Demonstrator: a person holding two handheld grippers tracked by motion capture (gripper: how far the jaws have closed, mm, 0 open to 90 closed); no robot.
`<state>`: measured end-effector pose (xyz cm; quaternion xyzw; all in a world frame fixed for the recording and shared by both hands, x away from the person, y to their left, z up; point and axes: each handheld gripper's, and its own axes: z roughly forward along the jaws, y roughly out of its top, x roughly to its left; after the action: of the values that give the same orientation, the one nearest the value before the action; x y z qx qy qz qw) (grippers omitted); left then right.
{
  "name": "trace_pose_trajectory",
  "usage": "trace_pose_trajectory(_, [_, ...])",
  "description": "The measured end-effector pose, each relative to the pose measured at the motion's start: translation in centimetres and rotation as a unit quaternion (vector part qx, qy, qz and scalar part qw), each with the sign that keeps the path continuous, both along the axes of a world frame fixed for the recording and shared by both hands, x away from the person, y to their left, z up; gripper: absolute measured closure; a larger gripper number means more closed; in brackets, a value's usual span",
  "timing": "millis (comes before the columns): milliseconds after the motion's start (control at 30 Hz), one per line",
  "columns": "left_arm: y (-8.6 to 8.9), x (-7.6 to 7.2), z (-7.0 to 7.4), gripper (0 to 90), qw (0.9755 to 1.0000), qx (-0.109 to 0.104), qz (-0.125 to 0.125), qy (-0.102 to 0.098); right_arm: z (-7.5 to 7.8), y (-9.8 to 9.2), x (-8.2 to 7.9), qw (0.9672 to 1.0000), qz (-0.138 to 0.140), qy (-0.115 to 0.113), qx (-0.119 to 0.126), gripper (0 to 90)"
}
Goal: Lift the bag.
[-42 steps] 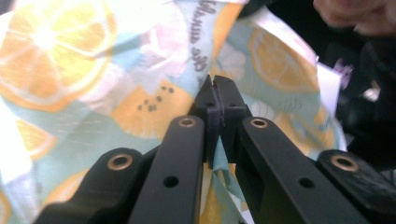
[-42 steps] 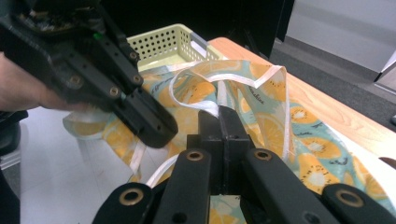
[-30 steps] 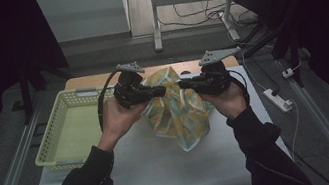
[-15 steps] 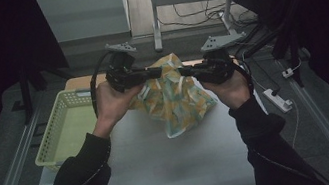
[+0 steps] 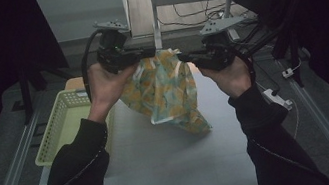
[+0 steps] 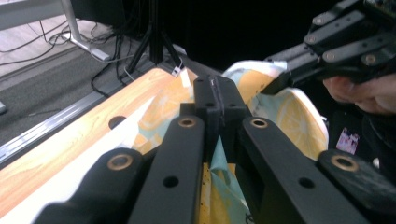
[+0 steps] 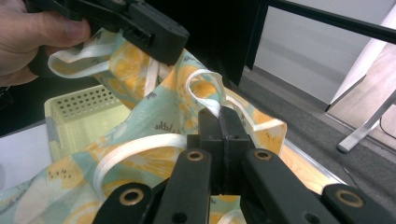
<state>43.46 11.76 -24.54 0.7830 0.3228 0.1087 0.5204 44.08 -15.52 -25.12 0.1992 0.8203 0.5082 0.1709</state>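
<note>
Above the grey tabletop [image 5: 163, 158], a lemon-print cloth [image 5: 167, 92] hung in the air, a yellow basket [image 5: 63, 122] at its nine o'clock. The left gripper [image 5: 148, 52] pinched its top edge at eleven o'clock, the right gripper [image 5: 183, 59] at one o'clock, both jaws clamped tight.

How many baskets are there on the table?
1. The pale yellow-green perforated basket stands at the table's left edge, beside the person's left forearm, to the left of the lemon-print cloth. It also shows behind the cloth in the right gripper view. Others may be hidden behind the cloth.
</note>
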Motion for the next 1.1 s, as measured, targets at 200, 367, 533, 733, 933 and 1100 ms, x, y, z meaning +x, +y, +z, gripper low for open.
trace_pose_trajectory(200, [0.6, -0.4, 1.5, 89.2, 0.9993, -0.029, -0.001, -0.025, 1.6, 0.2, -0.3, 0.9998, -0.004, -0.014, 0.011, 90.0])
trace_pose_trajectory(367, [-0.1, -0.2, -0.7, 89.1, 1.0, 0.0, -0.007, -0.004, 0.3, 0.5, 0.1, 0.9999, -0.011, -0.004, -0.001, 90.0])
trace_pose_trajectory(533, [-0.1, 0.4, -2.8, 88.8, 0.9996, 0.025, -0.01, 0.011, -1.9, 0.6, 1.2, 0.9997, -0.014, 0.019, -0.008, 90.0])
trace_pose_trajectory(733, [-0.4, 1.1, -6.2, 87.6, 0.9982, 0.051, -0.017, 0.025, -5.5, 0.9, 2.3, 0.9985, -0.019, 0.047, -0.02, 89.4])
trace_pose_trajectory(933, [-0.4, 1.7, -8.4, 80.6, 0.998, 0.051, -0.016, 0.035, -8.4, 1.1, 3.0, 0.997, -0.019, 0.073, -0.021, 88.4])
trace_pose_trajectory(1100, [-0.5, 2.0, -9.8, 71.0, 0.9979, 0.051, -0.013, 0.039, -9.3, 1.2, 3.2, 0.9962, -0.02, 0.082, -0.022, 83.2])
